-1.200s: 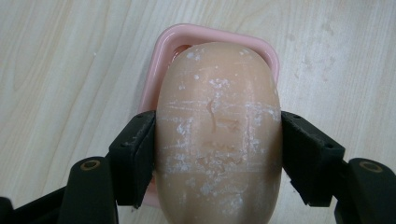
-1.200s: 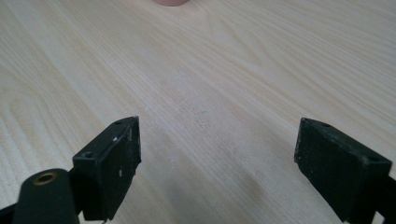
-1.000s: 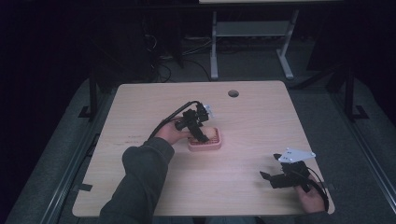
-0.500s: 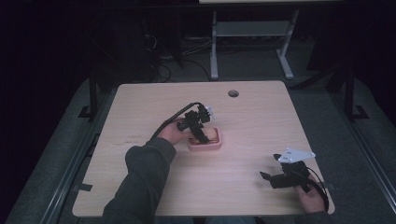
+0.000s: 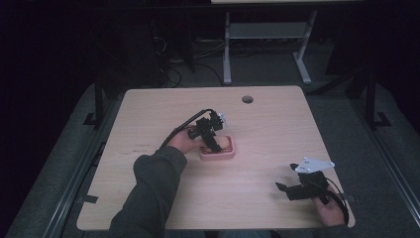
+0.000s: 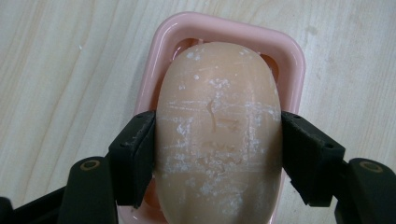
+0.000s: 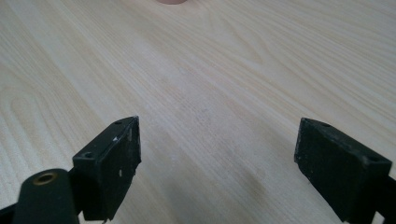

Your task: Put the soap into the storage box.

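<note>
Left gripper (image 6: 212, 154) has dipped, gripping soap (image 6: 217, 135) over dish (image 6: 289, 60).

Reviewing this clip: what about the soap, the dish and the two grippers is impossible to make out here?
- Floor of the pink dish: left gripper view, covered by the soap.
- Whether the soap rests in the dish or is lifted: unclear in both views.
- Soap's near end: cut off by the bottom edge.
- Right gripper jaws: too small in the high view.

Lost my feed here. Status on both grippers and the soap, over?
Left gripper shut on peach oval soap bar, over pink plastic soap dish. Right gripper open, idle above the wooden table. Nothing in the way.
</note>
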The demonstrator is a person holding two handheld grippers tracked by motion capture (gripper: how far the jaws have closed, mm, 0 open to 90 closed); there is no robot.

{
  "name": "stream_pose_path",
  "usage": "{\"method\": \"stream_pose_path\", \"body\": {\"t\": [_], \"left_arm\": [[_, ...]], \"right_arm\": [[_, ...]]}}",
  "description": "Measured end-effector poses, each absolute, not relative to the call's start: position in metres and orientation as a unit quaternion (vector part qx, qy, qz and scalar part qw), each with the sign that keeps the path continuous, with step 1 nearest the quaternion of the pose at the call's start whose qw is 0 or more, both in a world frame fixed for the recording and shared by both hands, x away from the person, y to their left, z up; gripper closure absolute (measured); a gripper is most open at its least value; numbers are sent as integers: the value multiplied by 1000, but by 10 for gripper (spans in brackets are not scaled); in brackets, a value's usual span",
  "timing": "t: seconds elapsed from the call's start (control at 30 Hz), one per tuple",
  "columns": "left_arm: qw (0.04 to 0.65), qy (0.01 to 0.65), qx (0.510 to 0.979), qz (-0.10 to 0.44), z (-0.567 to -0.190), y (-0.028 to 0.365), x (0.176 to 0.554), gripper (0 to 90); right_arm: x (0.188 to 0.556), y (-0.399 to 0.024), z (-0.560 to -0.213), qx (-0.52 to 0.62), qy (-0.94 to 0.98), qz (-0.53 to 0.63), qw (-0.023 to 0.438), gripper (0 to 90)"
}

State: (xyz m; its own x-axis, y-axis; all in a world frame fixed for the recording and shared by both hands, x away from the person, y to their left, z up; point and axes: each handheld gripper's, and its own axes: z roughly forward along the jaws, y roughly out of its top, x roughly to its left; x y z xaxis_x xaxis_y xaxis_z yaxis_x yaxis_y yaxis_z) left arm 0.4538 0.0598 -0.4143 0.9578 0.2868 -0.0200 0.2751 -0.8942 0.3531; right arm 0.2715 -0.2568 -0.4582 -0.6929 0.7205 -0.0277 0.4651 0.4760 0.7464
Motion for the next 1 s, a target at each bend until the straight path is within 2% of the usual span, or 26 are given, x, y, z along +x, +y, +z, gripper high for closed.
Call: {"method": "stream_pose_path", "body": {"t": [0.6, 0.73, 1.0], "left_arm": [[169, 142, 975, 21, -417, 57, 454, 315], [197, 145, 969, 29, -407, 58, 452, 309], [189, 139, 972, 26, -404, 60, 449, 285]], "right_arm": [[272, -256, -458, 347, 844, 371, 173, 141], [271, -256, -458, 349, 843, 370, 172, 142], [271, -256, -458, 348, 844, 370, 173, 141]]}}
